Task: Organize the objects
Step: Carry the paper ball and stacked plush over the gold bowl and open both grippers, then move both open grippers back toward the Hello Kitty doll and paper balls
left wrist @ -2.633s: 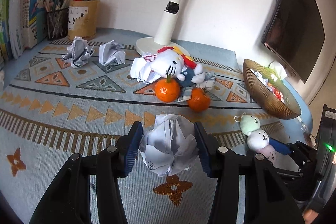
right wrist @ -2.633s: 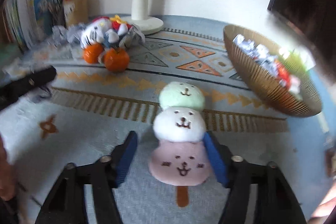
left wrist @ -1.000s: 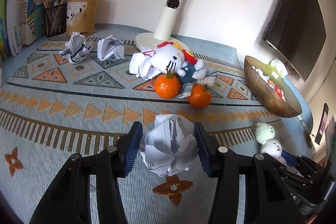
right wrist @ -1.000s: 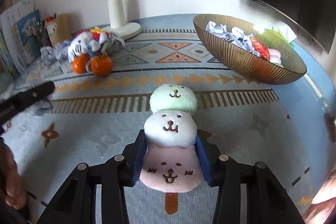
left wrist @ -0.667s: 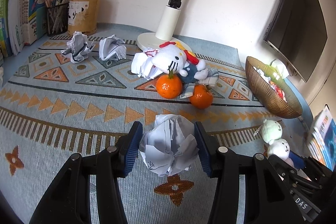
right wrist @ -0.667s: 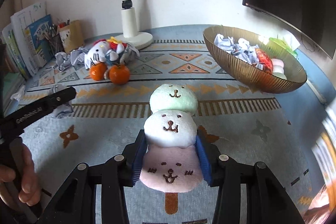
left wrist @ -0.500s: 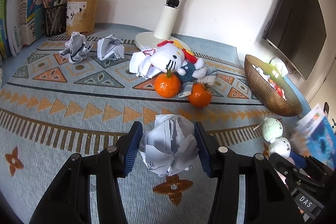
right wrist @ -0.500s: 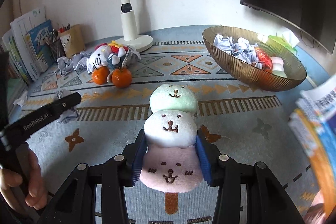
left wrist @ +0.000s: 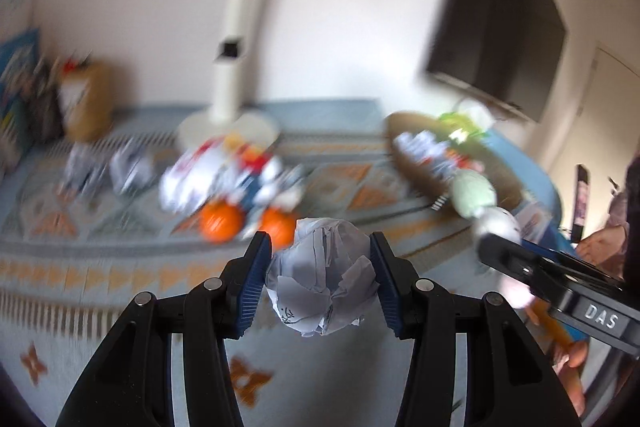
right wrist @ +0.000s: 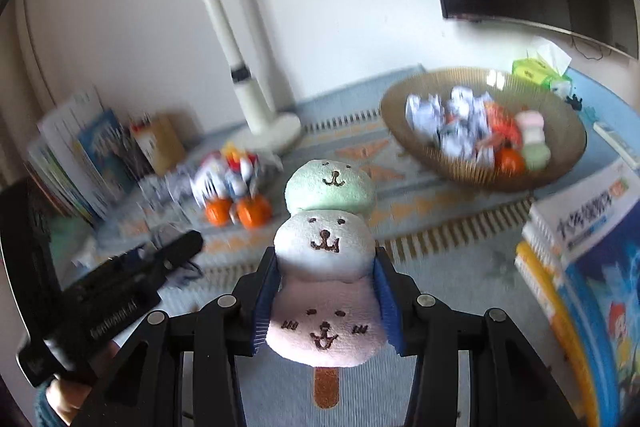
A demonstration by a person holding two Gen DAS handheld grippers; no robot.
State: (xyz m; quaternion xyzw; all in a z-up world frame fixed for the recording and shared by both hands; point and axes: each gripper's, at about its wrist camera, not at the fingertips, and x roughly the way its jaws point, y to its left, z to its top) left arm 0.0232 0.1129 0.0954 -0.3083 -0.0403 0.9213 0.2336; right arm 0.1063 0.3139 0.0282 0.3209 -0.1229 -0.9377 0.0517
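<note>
My left gripper point(left wrist: 320, 275) is shut on a crumpled paper ball point(left wrist: 322, 275) and holds it above the patterned mat. My right gripper point(right wrist: 326, 291) is shut on a plush ice-pop toy point(right wrist: 326, 255) with green, white and pink bear faces, also lifted off the mat. The right gripper and its toy show at the right of the left wrist view point(left wrist: 486, 215). The brown ribbed bowl point(right wrist: 472, 175) at the back right holds paper balls, an orange and a plush. The left wrist view is motion-blurred.
Two oranges point(right wrist: 236, 211) and a Hello Kitty plush point(right wrist: 226, 175) lie mid-mat by a white lamp base point(right wrist: 272, 131). Loose paper balls point(left wrist: 108, 167) lie at the back left. Books and a pen holder point(right wrist: 156, 143) stand left. A book stack point(right wrist: 592, 267) lies right. A monitor point(left wrist: 496, 27) hangs above the bowl.
Both grippers have risen and swung toward the bowl with their loads still held. The bowl's inside now shows from above, and the book stack has come into the right wrist view.
</note>
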